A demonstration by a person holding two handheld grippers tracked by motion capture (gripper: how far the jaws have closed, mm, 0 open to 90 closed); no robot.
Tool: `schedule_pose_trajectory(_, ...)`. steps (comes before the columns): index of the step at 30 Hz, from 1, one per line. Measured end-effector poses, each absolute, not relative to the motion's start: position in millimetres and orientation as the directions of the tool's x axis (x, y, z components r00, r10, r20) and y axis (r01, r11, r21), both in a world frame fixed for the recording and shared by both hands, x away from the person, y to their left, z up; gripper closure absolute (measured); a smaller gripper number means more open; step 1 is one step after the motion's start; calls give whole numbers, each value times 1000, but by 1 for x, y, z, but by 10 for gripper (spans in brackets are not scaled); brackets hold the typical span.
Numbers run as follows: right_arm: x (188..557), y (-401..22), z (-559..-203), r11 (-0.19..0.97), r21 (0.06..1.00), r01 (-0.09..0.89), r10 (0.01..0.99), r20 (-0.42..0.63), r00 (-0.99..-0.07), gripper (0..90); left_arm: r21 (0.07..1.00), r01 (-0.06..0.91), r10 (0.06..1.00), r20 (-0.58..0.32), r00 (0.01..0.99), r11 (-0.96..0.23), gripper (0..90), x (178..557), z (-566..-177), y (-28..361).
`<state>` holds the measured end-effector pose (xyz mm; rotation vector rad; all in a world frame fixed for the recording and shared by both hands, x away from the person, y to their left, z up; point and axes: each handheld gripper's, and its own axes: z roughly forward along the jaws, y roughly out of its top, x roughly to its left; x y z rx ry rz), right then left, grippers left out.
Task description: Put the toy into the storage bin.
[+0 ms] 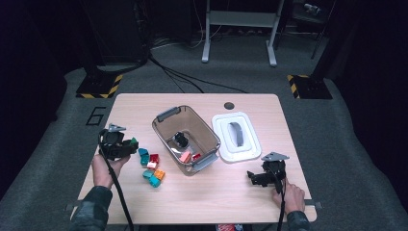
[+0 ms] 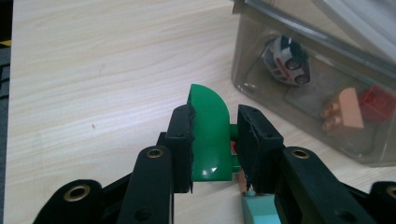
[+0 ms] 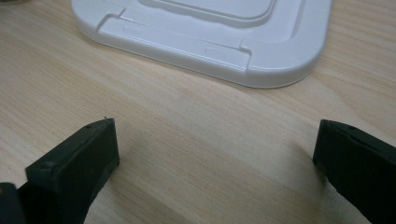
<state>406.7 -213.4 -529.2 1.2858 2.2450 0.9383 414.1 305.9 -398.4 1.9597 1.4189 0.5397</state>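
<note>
My left gripper [image 2: 215, 149] is shut on a green rounded block [image 2: 208, 135], held above the table left of the clear plastic bin [image 1: 166, 132]. In the high view that gripper [image 1: 126, 147] sits at the table's left with the green block [image 1: 133, 142] at its tip. The bin [image 2: 247, 70] holds a small toy car [image 2: 287, 60], a peach block [image 2: 348, 109] and a red block [image 2: 378, 102]. My right gripper [image 1: 251, 176] rests low at the front right, jaws open with bare wood between them [image 3: 215, 154], facing the white lid [image 3: 210, 32].
A loose pile of teal, red, white and orange blocks [image 1: 151, 168] lies between my left gripper and the bin. The white lid [image 1: 236, 136] with a grey handle lies right of the bin. A teal block [image 2: 259, 210] sits just under my left jaws.
</note>
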Motion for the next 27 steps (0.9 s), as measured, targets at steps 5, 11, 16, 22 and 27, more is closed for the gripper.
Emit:
schedule_pose_trajectory(5,407,-213,-529,354,712,606,864,-2,-504,0,723,661,937,-59,345,-198,671,418,-389,303)
schedule_pose_trajectory(11,407,-213,-529,354,712,606,864,-2,-503,0,741,639,933,-48,358,-207,671,428,-376,295)
schedule_pose_trajectory(16,407,-213,-529,355,712,606,864,-2,-504,0,750,623,927,-37,373,-221,671,437,-366,290)
schedule_pose_trajectory(22,406,-213,-529,354,712,606,864,-1,-503,0,762,605,919,-35,393,-230,671,448,-357,284)
schedule_pose_trajectory(27,407,-213,-529,355,712,606,864,-2,-504,0,768,590,909,-24,416,-250,671,457,-350,274)
